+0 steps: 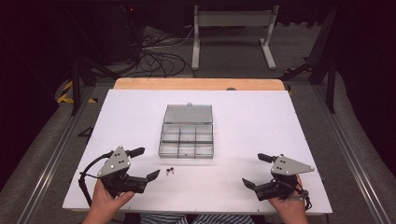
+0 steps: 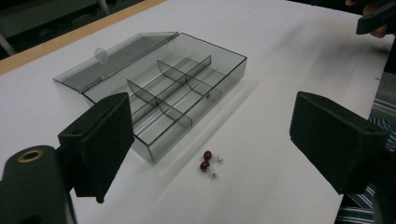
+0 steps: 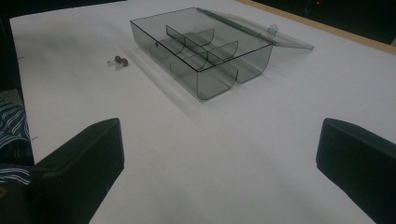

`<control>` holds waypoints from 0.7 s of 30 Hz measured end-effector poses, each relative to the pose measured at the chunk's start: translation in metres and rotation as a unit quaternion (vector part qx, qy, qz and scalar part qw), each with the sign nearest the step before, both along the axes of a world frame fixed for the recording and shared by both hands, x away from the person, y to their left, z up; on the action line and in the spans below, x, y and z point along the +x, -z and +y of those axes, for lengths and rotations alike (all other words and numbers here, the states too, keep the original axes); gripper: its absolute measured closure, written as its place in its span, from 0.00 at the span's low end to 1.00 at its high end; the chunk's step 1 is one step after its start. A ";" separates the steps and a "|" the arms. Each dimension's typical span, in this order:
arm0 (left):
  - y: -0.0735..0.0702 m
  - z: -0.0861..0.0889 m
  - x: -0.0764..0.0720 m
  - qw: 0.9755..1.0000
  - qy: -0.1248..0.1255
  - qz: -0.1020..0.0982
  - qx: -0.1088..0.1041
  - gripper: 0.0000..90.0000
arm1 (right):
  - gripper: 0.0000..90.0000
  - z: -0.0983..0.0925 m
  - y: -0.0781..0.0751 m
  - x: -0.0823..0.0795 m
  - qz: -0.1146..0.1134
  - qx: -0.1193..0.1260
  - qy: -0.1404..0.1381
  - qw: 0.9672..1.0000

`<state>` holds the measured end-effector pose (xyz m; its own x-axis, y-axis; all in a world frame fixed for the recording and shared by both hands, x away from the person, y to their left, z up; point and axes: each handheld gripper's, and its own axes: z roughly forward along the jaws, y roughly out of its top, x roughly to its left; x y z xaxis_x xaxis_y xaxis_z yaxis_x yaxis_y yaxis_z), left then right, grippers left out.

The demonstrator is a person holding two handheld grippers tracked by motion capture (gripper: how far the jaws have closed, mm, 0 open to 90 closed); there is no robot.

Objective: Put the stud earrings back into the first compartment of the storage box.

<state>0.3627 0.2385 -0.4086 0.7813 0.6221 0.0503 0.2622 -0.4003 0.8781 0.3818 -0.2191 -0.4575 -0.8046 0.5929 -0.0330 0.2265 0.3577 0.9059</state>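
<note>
two tongs idle, both spread, pinching nothing
left tongs [image 1: 146,164] and right tongs [image 1: 254,171] low on white counter [image 1: 261,116]; clear divider box [image 1: 187,139] open mid-counter, two red earrings [image 1: 171,170] just beside its near edge

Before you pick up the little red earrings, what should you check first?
1. Box lid open: ok.
2. Compartments free of things: ok, as far as the smoky plastic shows.
3. Earrings lie on the table, outside the box: ok.
4. Left gripper open, nothing held: ok.
5. Right gripper open, nothing held: ok.
6. Earring posts pointing a graspable way: cannot tell, too small.
</note>
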 end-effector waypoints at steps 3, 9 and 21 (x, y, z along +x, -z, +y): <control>-0.001 -0.004 0.002 1.000 0.002 0.000 0.004 0.16 | 0.02 0.000 0.001 0.001 0.000 -0.001 -0.001 1.000; -0.004 -0.014 0.007 1.000 0.012 -0.001 0.008 0.16 | 0.02 0.001 0.001 0.001 0.002 -0.004 -0.003 1.000; -0.005 -0.036 0.019 0.999 0.032 0.005 0.014 0.16 | 0.02 0.000 0.002 0.001 0.003 -0.003 -0.005 1.000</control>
<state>0.3820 0.2025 -0.4040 0.8205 0.5687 0.0588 0.2436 -0.4408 0.8639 0.3831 -0.2186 -0.4591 -0.8105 0.5848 -0.0317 0.2288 0.3660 0.9021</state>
